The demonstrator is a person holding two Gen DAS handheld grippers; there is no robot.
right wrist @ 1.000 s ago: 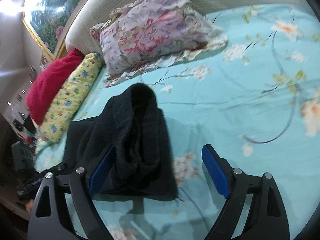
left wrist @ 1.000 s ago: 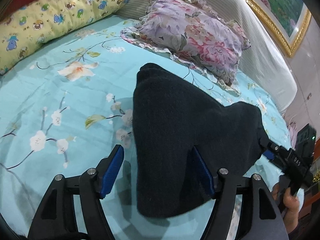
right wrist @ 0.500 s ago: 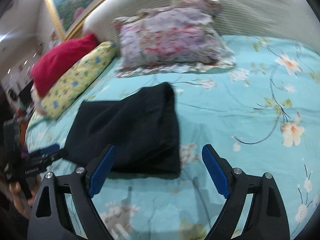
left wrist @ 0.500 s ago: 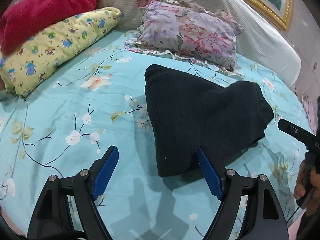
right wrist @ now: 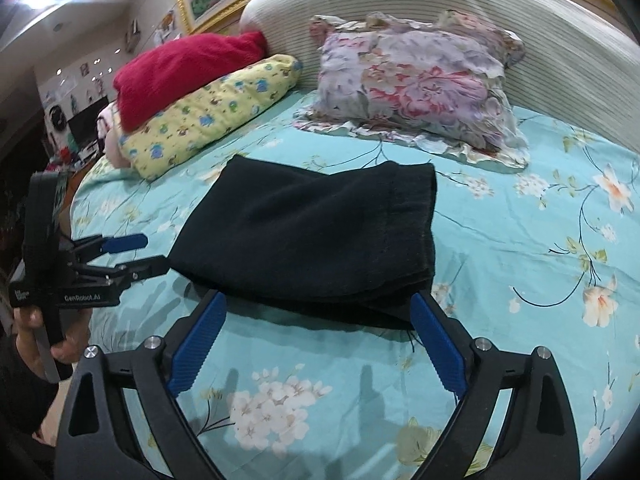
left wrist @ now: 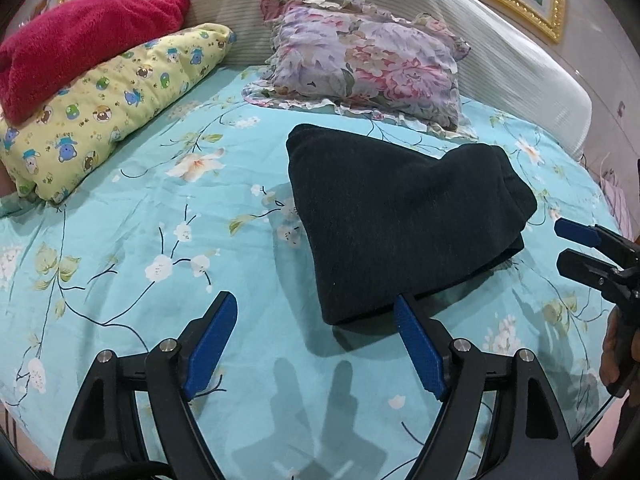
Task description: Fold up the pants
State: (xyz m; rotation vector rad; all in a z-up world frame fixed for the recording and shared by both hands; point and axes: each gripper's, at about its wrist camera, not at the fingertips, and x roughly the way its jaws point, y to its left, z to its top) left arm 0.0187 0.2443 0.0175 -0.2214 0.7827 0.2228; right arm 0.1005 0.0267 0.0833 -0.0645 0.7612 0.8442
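Note:
The black pants [left wrist: 400, 216] lie folded into a compact bundle on the turquoise floral bed sheet [left wrist: 160, 208]; they also show in the right wrist view [right wrist: 316, 236]. My left gripper [left wrist: 316, 320] is open and empty, just in front of the bundle's near corner. My right gripper [right wrist: 316, 320] is open and empty, just short of the bundle's near edge. Each gripper shows in the other's view: the right one [left wrist: 580, 248] at the right edge, the left one [right wrist: 132, 256] at the left, both clear of the pants.
A floral purple pillow [left wrist: 368, 64], a yellow cartoon-print pillow [left wrist: 108, 108] and a red blanket [left wrist: 76, 44] lie along the white striped headboard [left wrist: 500, 48]. Gold picture frames hang above. The bed's edge is close below both grippers.
Both grippers have let go of the pants and pulled back toward the bed's edge. The pants have dropped from a raised hump to a flat folded bundle.

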